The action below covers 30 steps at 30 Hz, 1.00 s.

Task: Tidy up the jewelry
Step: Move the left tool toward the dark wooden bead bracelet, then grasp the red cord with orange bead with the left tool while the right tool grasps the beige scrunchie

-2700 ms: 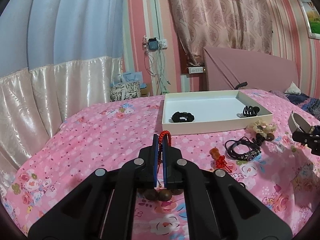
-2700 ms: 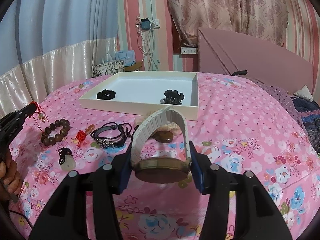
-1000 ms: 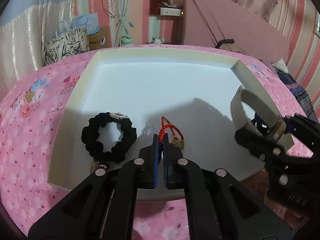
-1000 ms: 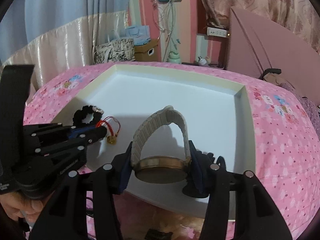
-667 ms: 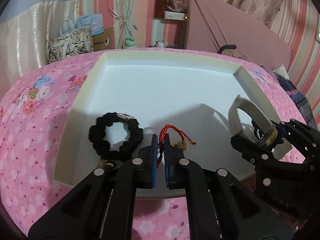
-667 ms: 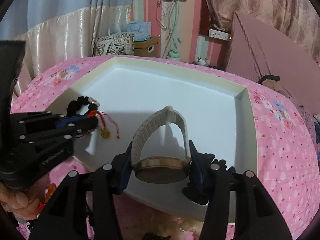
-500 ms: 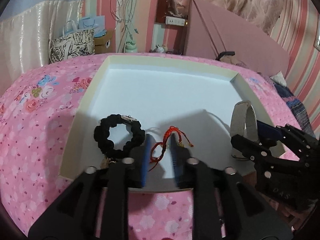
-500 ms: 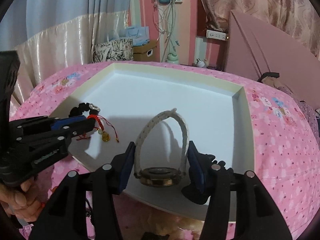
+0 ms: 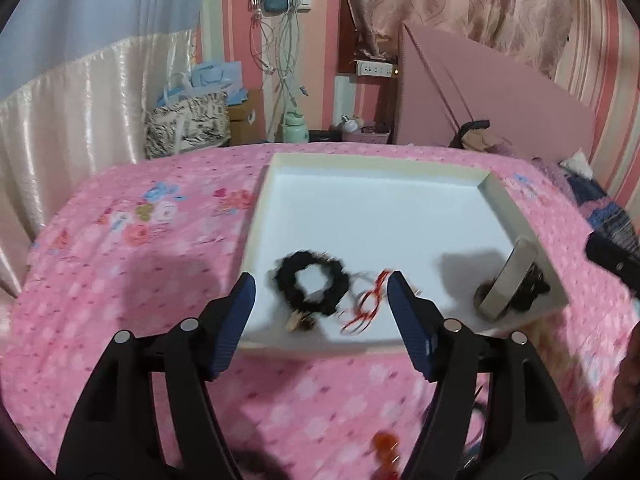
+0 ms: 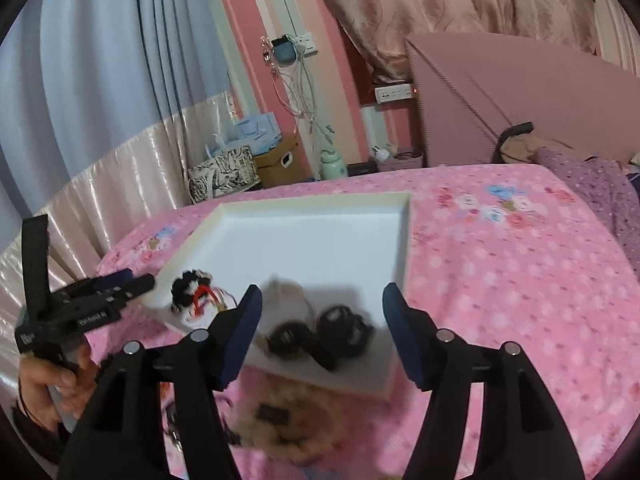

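We see the left gripper (image 9: 318, 300) in the lower centre of its view, jaws opening and gripping nothing, with the red cord bracelet (image 9: 366, 304) released on the white tray (image 9: 376, 168) floor beside the black scrunchie (image 9: 310, 282). The right gripper (image 10: 320, 316) is likewise opening with nothing pressed between its pads; the watch (image 9: 506, 280) rests at the tray's lower right corner, touching the black hair claw (image 9: 530, 292). The tray sits on the pink floral bedspread (image 9: 120, 260).
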Each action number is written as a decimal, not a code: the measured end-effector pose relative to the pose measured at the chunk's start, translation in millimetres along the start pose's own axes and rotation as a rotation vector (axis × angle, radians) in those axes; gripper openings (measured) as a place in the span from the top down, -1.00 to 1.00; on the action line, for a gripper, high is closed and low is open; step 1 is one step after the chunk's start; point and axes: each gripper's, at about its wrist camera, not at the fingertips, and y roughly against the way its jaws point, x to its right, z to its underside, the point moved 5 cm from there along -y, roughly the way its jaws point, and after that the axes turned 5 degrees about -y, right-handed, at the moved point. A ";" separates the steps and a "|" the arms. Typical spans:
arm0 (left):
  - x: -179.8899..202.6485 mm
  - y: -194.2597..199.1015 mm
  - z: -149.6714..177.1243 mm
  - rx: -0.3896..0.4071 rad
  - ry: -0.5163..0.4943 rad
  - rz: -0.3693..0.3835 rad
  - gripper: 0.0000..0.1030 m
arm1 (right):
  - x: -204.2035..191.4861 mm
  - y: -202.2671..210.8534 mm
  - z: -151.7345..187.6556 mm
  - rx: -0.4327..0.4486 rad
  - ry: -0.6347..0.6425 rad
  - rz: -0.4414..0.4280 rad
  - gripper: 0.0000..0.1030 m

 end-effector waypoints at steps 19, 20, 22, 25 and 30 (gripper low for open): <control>-16.1 71.8 90.8 0.040 0.035 0.006 -0.38 | -1.7 21.8 97.7 -0.101 0.063 0.063 -0.21; -16.2 70.1 92.4 0.036 0.035 0.004 -0.38 | -1.8 20.2 99.1 -0.104 0.055 0.055 -0.20; -17.8 65.7 95.9 0.024 0.038 -0.002 -0.37 | -4.1 16.7 100.4 -0.109 0.051 0.046 -0.19; -18.3 60.7 98.6 0.012 0.052 0.011 -0.37 | -12.6 10.5 103.7 -0.125 0.071 0.034 -0.03; -17.4 53.1 101.2 -0.005 0.066 0.022 -0.37 | -18.4 -1.7 103.5 -0.143 0.073 0.029 0.09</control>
